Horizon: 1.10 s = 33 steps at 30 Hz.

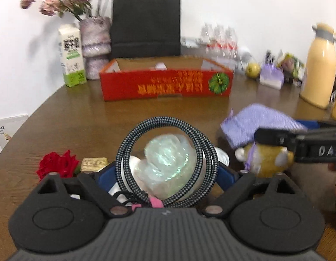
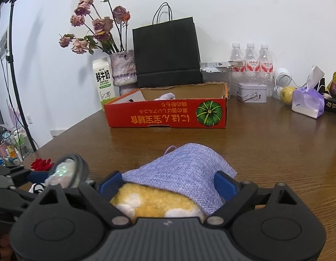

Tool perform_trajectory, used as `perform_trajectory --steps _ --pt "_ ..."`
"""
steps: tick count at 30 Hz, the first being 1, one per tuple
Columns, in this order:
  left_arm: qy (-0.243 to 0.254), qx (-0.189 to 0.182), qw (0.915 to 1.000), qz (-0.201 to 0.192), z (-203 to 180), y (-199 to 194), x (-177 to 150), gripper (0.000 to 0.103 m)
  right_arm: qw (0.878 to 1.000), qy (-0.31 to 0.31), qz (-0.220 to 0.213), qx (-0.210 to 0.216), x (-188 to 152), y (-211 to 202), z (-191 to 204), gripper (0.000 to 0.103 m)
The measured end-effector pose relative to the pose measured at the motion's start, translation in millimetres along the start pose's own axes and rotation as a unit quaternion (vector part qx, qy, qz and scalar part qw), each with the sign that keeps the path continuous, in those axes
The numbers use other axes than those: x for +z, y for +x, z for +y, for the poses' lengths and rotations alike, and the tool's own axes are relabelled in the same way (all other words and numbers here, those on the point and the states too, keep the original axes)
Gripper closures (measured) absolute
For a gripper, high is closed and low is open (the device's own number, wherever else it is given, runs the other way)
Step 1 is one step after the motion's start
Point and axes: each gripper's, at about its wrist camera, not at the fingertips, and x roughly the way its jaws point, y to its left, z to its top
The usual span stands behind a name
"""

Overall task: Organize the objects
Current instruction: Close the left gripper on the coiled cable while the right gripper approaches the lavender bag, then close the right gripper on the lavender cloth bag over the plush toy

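My left gripper (image 1: 168, 169) has its blue pads (image 1: 107, 174) against a coil of black-and-white braided cable (image 1: 124, 152) that stands upright around a crumpled iridescent wrap (image 1: 168, 158). My right gripper (image 2: 168, 180) is shut on a yellow-and-white plush toy (image 2: 150, 202) half covered by a lilac woven pouch (image 2: 181, 165). In the left wrist view the right gripper's fingers (image 1: 276, 139) reach in from the right with the plush toy (image 1: 268, 163) and the pouch (image 1: 255, 121). An open red cardboard box (image 2: 168, 115) stands behind, with a pale item inside.
A red rose (image 1: 57, 163) and a small tan block (image 1: 94, 163) lie left of my left gripper. Along the wall stand a milk carton (image 2: 103, 82), a vase of dried flowers (image 2: 123, 69), a black paper bag (image 2: 168, 54), water bottles (image 2: 250, 65), a tin (image 2: 251, 92) and a yellow jug (image 1: 318, 69).
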Motion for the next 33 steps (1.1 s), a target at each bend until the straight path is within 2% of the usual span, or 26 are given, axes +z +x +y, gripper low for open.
perform_trajectory --steps 6,14,16,20,22,25,28,33 --pt "-0.016 0.014 0.9988 -0.045 4.0 -17.7 -0.7 0.012 1.000 -0.001 -0.001 0.000 0.1 -0.1 -0.1 0.011" --pt "-0.024 0.013 0.9986 -0.046 6.6 -18.5 -0.7 0.012 0.999 -0.014 -0.044 -0.007 -1.4 -14.6 5.2 0.016" --pt "-0.026 0.013 0.9987 -0.042 7.4 -17.3 -0.6 0.012 0.999 -0.018 -0.036 -0.006 -0.9 -12.6 6.4 0.028" --pt "-0.040 0.010 0.9985 -0.035 12.5 -14.8 -0.8 0.012 0.999 -0.007 -0.033 -0.013 -1.3 -12.4 3.4 0.043" --pt "-0.047 0.008 0.9983 -0.033 15.5 -14.5 -1.1 0.012 0.999 0.004 -0.040 -0.018 -2.1 -14.8 0.4 0.069" --pt "-0.053 0.005 0.9981 -0.031 17.1 -14.2 -1.4 0.012 0.999 0.008 -0.052 -0.012 -4.1 -20.0 -2.1 0.088" --pt "-0.056 0.003 0.9979 -0.032 18.0 -14.6 -1.5 0.012 0.998 -0.006 -0.065 -0.006 -7.4 -26.4 0.2 0.101" --pt "-0.059 0.000 0.9977 -0.032 18.3 -15.0 -1.9 0.012 0.996 -0.019 -0.085 -0.001 -10.0 -41.9 4.6 0.101"
